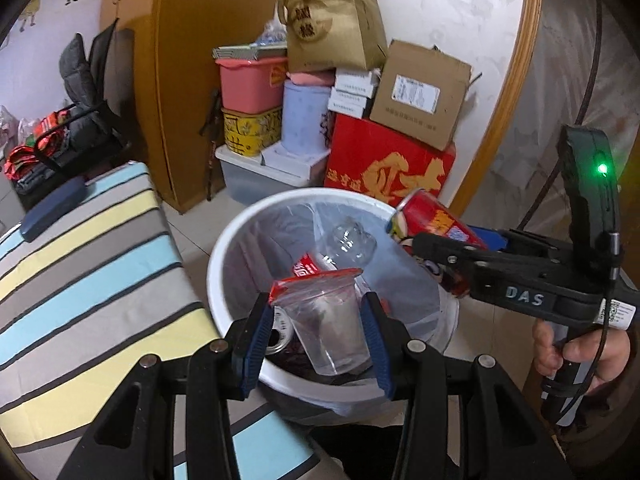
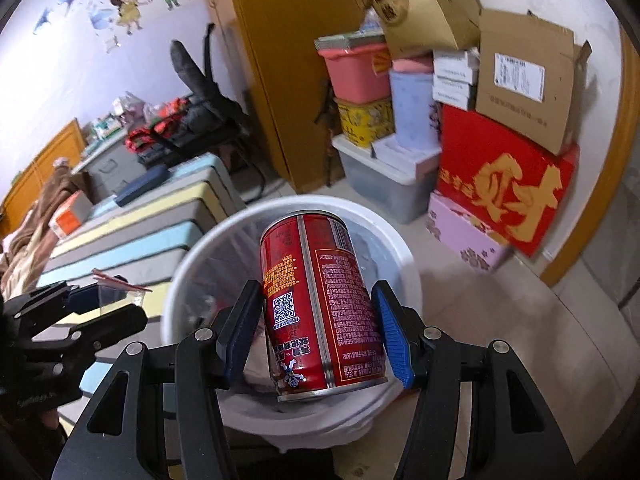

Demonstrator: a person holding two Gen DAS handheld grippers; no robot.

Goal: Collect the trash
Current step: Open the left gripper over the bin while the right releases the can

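A white trash bin (image 1: 228,248) lined with a clear bag stands on the floor; it also shows in the right wrist view (image 2: 188,264). Inside lie a clear plastic bottle (image 1: 348,240) and a can (image 1: 280,328). My left gripper (image 1: 316,340) is shut on a clear plastic cup (image 1: 328,324) with a red-edged film lid, held over the bin's near side. My right gripper (image 2: 316,328) is shut on a red drink can (image 2: 320,300), held over the bin. The red can (image 1: 432,220) and the right gripper (image 1: 424,246) show over the bin's right rim in the left wrist view.
A striped cushioned surface (image 1: 80,280) lies left of the bin, with a dark blue case (image 1: 52,208) on it. Stacked boxes, a red carton (image 1: 388,168), a paper bag (image 1: 332,24) and storage tubs stand behind the bin. A wooden wardrobe (image 1: 192,80) is beyond.
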